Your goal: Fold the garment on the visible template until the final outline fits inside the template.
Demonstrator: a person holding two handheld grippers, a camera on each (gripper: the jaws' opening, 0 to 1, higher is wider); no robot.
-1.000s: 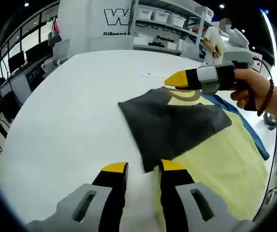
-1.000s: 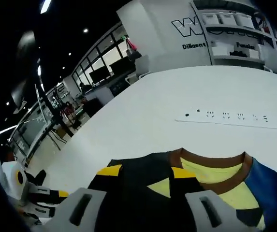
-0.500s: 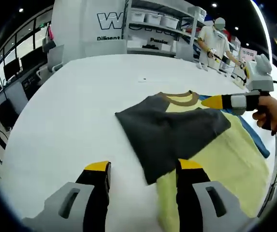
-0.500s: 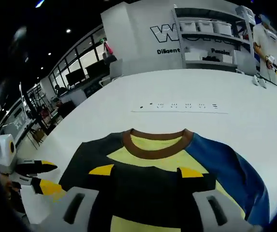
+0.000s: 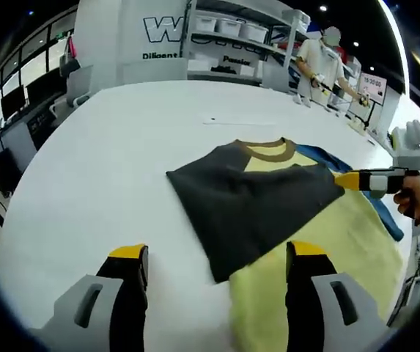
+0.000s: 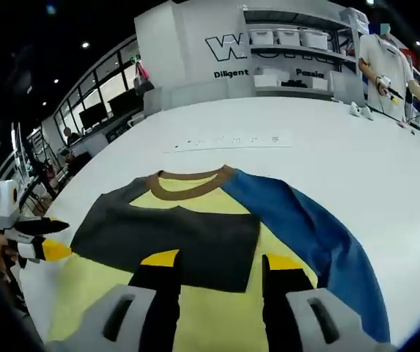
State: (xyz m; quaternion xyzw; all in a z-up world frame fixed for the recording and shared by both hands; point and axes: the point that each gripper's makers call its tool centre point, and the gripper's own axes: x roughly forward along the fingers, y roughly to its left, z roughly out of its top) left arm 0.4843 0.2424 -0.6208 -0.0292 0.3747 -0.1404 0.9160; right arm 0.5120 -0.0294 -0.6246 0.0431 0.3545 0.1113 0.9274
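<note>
A shirt point(image 5: 283, 220) is laid flat on a white table point(image 5: 107, 161). Its body is yellow, its collar point(image 6: 191, 183) brown, one sleeve point(image 6: 305, 235) blue and the other dark grey. The grey sleeve point(image 5: 250, 205) is folded inward across the chest, so that a dark panel lies over the yellow below the collar. The blue sleeve is spread outward on the table, unfolded.

In the left gripper view, the left gripper point(image 5: 213, 257) is seen at the bottom with its yellow-tipped jaws spread wide and nothing between them; it is held just short of the shirt's near edge, one jaw over bare table and the other over the yellow cloth. The right gripper point(image 5: 356, 181) is seen at the right, held in a hand point(image 5: 418, 202), with its tip at the edge of the folded grey sleeve; whether it touches the cloth cannot be told.

In the right gripper view, the right gripper's jaws are seen parted and empty above the shirt's lower body. The left gripper point(image 6: 45, 251) is seen at the left edge, beside the shirt.

A white strip with dark marks point(image 6: 231, 141) lies on the table beyond the collar. Shelves point(image 5: 239, 44) with bins stand behind the table, and a person point(image 5: 319, 62) stands at its far side.
</note>
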